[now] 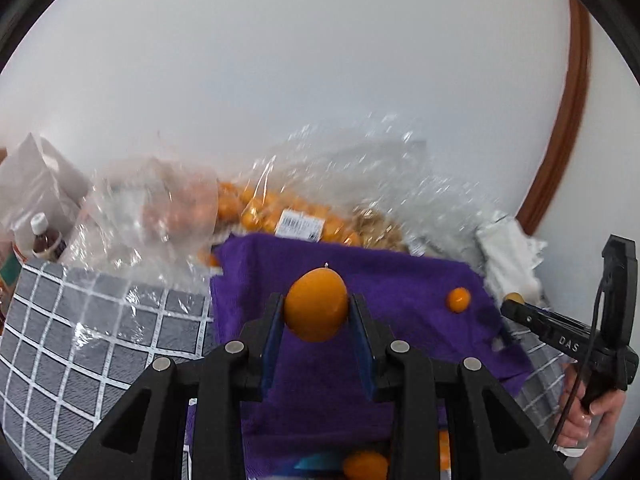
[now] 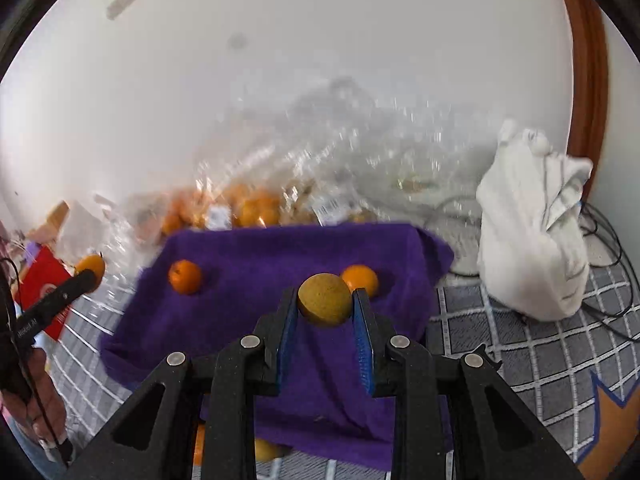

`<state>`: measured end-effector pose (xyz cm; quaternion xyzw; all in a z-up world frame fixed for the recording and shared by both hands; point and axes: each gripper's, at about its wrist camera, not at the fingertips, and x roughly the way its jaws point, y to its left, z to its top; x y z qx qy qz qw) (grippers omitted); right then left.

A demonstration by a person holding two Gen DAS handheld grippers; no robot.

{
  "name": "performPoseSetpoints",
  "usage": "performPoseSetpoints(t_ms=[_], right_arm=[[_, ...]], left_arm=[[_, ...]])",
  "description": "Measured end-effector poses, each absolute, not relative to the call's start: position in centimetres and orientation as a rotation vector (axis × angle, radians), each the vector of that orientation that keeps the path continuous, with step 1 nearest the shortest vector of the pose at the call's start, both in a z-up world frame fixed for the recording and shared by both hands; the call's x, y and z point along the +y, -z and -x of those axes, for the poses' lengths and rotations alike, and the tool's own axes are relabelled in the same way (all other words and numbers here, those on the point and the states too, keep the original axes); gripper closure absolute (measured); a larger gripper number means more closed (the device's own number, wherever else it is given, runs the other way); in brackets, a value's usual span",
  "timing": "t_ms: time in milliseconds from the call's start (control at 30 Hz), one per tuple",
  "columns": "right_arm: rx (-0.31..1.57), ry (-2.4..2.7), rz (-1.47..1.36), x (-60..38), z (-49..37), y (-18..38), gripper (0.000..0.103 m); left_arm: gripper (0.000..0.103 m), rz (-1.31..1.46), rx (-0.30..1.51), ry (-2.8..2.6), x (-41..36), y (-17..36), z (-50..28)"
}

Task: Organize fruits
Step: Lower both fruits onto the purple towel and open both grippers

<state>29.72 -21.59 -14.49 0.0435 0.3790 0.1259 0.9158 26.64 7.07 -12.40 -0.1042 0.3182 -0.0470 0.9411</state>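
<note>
**Two fruits lifted above the purple cloth, one in each gripper**

At the far left edge of the checked grey cloth [image 1: 80,340] stand a small brown bottle with a white cap [image 1: 44,236] and a pale box [image 1: 36,176]. Just beside them, along the back edge, lie crumpled clear plastic bags [image 1: 160,208], one of them holding many small oranges [image 1: 272,212] under a barcode label.

A purple towel [image 1: 400,280] covers the middle of the cloth, its back edge touching the bags. The left gripper [image 1: 316,308] hangs over the towel, its blue-padded jaws pinching an orange fruit [image 1: 316,304] from both sides. In the right wrist view, a small orange [image 2: 185,277] rests near the towel's left edge, and another orange [image 2: 362,278] lies in the middle of the towel, partly hidden behind the right gripper's fruit.

The right gripper [image 2: 325,306] is also above the towel, its jaws clamped on a duller, yellow-brown round fruit [image 2: 325,299]. More orange fruit [image 2: 266,450] shows under the towel's near edge, mostly hidden by the gripper body.

Near the right edge of the checked cloth a white bag [image 2: 532,240] stands upright, with dark cables [image 2: 608,240] trailing beside it.
</note>
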Motion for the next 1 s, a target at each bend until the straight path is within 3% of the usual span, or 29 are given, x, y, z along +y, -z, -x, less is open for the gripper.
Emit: performPoseSetpoints(t_ms=[500, 1000], right_arm=[[0.839, -0.227, 0.026, -20.8, -31.4, 19.3, 0.076], [0.842, -0.230, 0.045, -20.4, -31.3, 19.8, 0.075]], left_arm=[[0.072, 0.148, 0.746, 0.066, 5.6, 17.1, -28.6], [0.072, 0.127, 0.777, 0.050, 5.3, 18.4, -29.0]])
